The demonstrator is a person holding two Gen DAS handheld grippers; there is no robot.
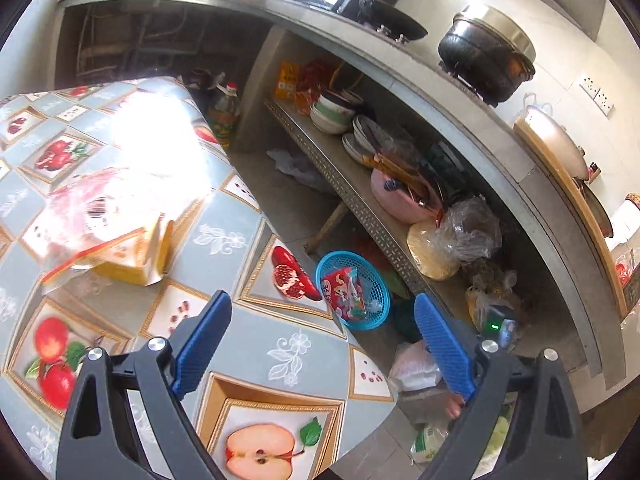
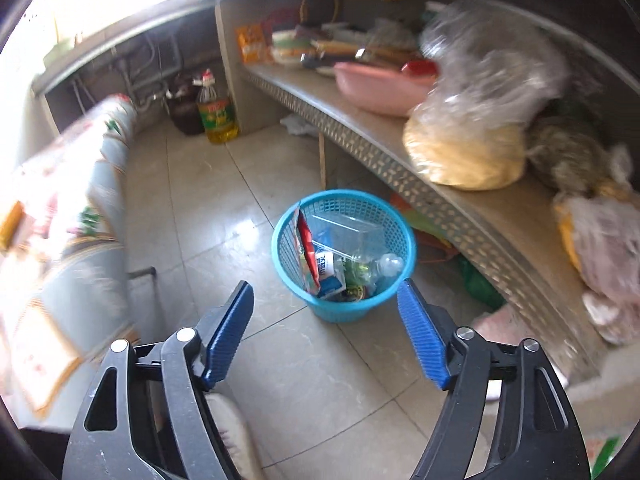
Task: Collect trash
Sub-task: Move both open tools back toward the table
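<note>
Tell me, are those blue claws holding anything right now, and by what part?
Nothing is held. The left gripper is open over the table, and the right gripper is open above the blue bin.

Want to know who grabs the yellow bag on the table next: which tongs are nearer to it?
Left. The left tongs hang open over the table, the yellow bag just ahead. The right tongs are open above the blue basket on the floor, off the table.
</note>
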